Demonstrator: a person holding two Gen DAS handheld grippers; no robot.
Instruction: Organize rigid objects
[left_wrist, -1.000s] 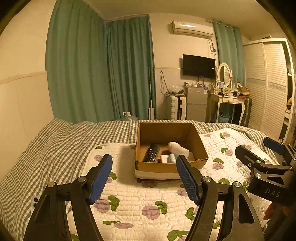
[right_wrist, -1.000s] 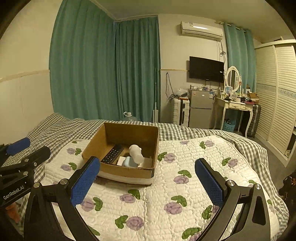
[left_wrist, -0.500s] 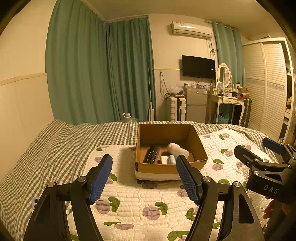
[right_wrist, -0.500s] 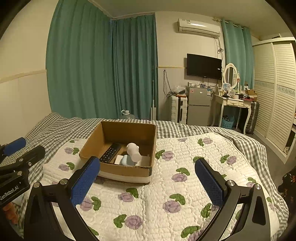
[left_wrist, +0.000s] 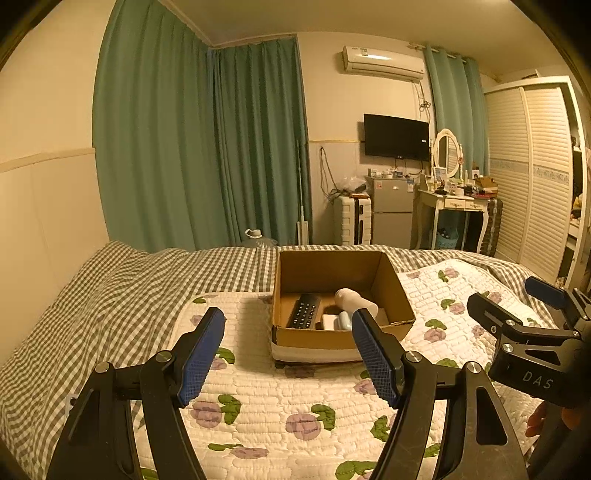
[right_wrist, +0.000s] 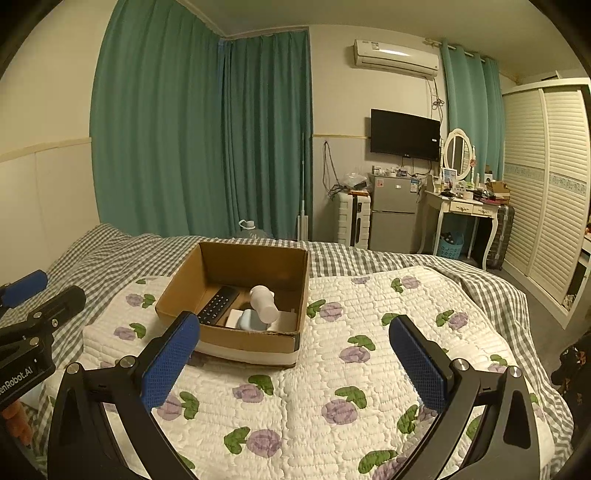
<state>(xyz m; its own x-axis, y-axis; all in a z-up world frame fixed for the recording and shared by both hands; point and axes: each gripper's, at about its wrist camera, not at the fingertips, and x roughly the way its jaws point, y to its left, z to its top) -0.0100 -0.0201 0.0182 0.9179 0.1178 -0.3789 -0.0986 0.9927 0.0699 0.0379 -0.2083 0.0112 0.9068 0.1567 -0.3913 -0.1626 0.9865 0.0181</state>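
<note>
An open cardboard box sits on the floral quilt. Inside lie a black remote, a white bottle on its side, a pale blue item and a small white block. My left gripper is open and empty, held above the quilt in front of the box. My right gripper is open and empty, to the right of the left one and nearer than the box. Each gripper shows at the edge of the other's view.
The bed has a white floral quilt over a checked sheet. Green curtains hang behind. A small fridge, a white suitcase, a dressing table and a louvred wardrobe stand at the right.
Both grippers have drawn back and risen slightly, so the box looks a little smaller and lower. Both stay open and empty. Nothing in the box has moved.
</note>
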